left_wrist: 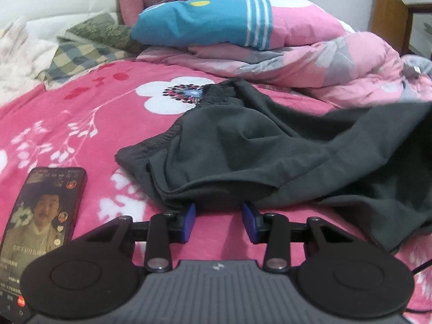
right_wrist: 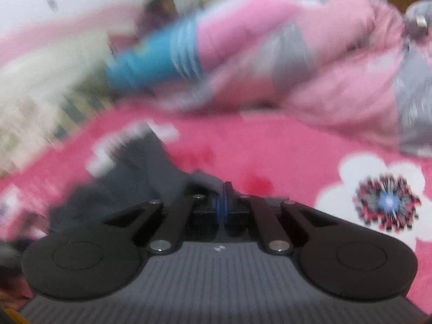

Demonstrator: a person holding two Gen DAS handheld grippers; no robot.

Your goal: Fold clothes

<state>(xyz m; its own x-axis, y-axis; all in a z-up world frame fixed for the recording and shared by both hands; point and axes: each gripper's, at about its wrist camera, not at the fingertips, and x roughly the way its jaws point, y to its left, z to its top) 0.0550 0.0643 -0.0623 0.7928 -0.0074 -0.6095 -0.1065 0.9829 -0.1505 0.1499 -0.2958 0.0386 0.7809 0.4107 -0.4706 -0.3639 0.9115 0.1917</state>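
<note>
A dark grey garment (left_wrist: 270, 145) with an elastic waistband lies crumpled on the pink flowered bedspread (left_wrist: 81, 113). My left gripper (left_wrist: 218, 222) stands open at the garment's near hem, its blue pads (left_wrist: 189, 222) apart with bare bedspread between them. In the blurred right wrist view, my right gripper (right_wrist: 222, 202) is shut on a fold of the same dark grey garment (right_wrist: 140, 178), which trails away to the left. The cloth rises toward the right edge of the left wrist view.
A phone (left_wrist: 40, 224) with a lit screen lies on the bedspread at the near left. A rolled pink, blue and grey quilt (left_wrist: 256, 43) fills the back of the bed, with a checked pillow (left_wrist: 75, 56) to its left. A wooden cabinet (left_wrist: 391, 8) stands at the far right.
</note>
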